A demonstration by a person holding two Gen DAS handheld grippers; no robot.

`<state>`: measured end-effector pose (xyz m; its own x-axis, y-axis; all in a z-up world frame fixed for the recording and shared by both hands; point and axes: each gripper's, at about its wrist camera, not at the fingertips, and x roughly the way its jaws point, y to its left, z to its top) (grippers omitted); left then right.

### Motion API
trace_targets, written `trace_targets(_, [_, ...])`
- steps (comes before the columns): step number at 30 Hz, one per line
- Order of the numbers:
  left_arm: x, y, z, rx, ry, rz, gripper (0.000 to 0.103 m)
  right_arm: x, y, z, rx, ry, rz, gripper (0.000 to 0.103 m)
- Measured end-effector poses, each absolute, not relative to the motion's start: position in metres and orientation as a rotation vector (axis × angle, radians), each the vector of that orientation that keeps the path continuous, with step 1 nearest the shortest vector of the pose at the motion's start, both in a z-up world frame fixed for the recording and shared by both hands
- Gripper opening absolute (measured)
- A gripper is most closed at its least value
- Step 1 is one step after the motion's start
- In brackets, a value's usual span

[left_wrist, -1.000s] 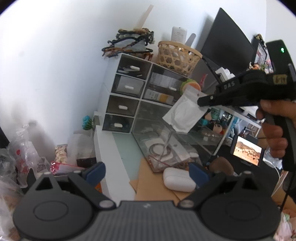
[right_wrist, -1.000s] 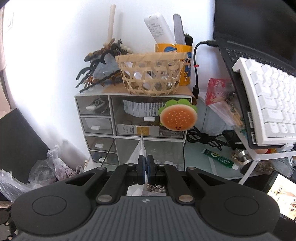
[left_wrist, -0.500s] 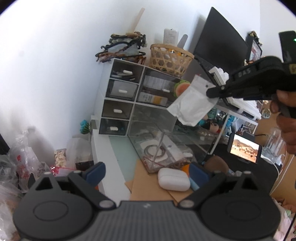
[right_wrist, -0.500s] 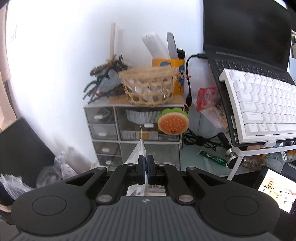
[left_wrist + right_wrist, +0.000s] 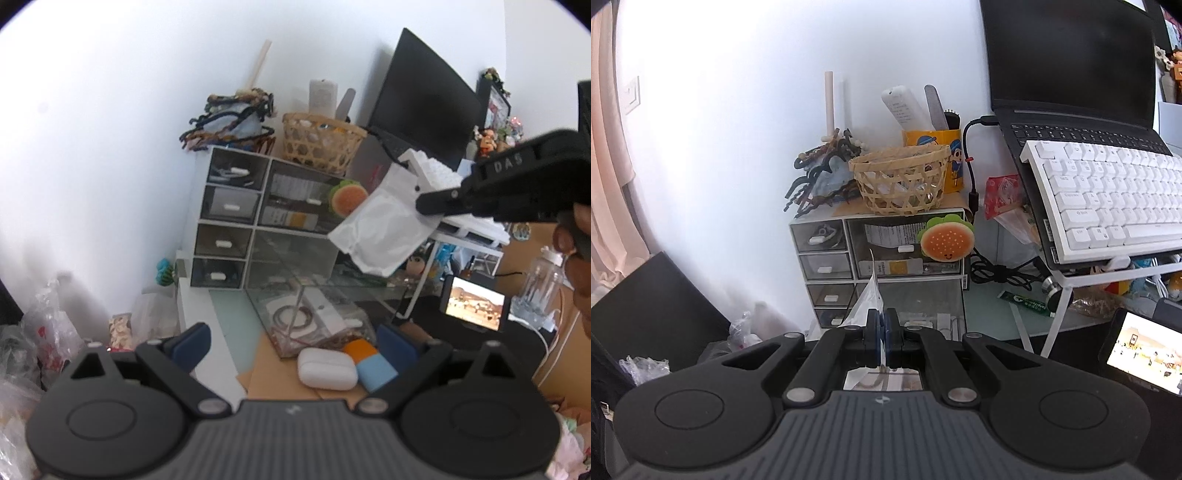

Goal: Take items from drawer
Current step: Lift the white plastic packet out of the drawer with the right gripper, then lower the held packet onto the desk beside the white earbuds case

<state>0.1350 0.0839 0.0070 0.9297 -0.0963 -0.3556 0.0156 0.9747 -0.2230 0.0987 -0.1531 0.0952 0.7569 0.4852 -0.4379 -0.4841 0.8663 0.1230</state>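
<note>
My right gripper (image 5: 882, 334) is shut on a white plastic pouch (image 5: 868, 295). In the left wrist view that pouch (image 5: 384, 229) hangs from the right gripper's tips (image 5: 424, 203), high above the pulled-out clear drawer (image 5: 310, 317). The drawer holds a coiled cord and white packets. It belongs to the white drawer unit (image 5: 236, 218), which also shows in the right wrist view (image 5: 879, 266). My left gripper (image 5: 291, 341) is open and empty, low in front of the drawer.
A white earbud case (image 5: 327, 369) and orange and blue blocks (image 5: 369, 360) lie on brown cardboard before the drawer. A wicker basket (image 5: 901, 181) and hair clips top the unit. A laptop with white keyboard (image 5: 1108, 195) sits on a stand at right, a phone (image 5: 474, 306) beside it. Plastic bags (image 5: 33, 332) lie left.
My right gripper has lifted the pouch up and back from the drawer. Both cameras have pulled away from the drawer unit.
</note>
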Motion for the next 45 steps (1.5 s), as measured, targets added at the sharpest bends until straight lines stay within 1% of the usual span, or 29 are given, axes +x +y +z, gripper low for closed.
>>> trace_targets(19, [0.131, 0.078, 0.007, -0.208, 0.390, -0.081, 0.098, 0.082, -0.174, 0.067, -0.002, 0.538, 0.498, 0.002])
trace_targets(33, [0.136, 0.078, 0.000, -0.204, 0.417, -0.101, 0.098, 0.092, -0.178, 0.031, 0.012, 0.609, 0.486, 0.002])
trace_targets(45, [0.142, 0.073, -0.005, -0.191, 0.439, -0.112, 0.098, 0.101, -0.180, 0.014, 0.029, 0.638, 0.483, 0.003])
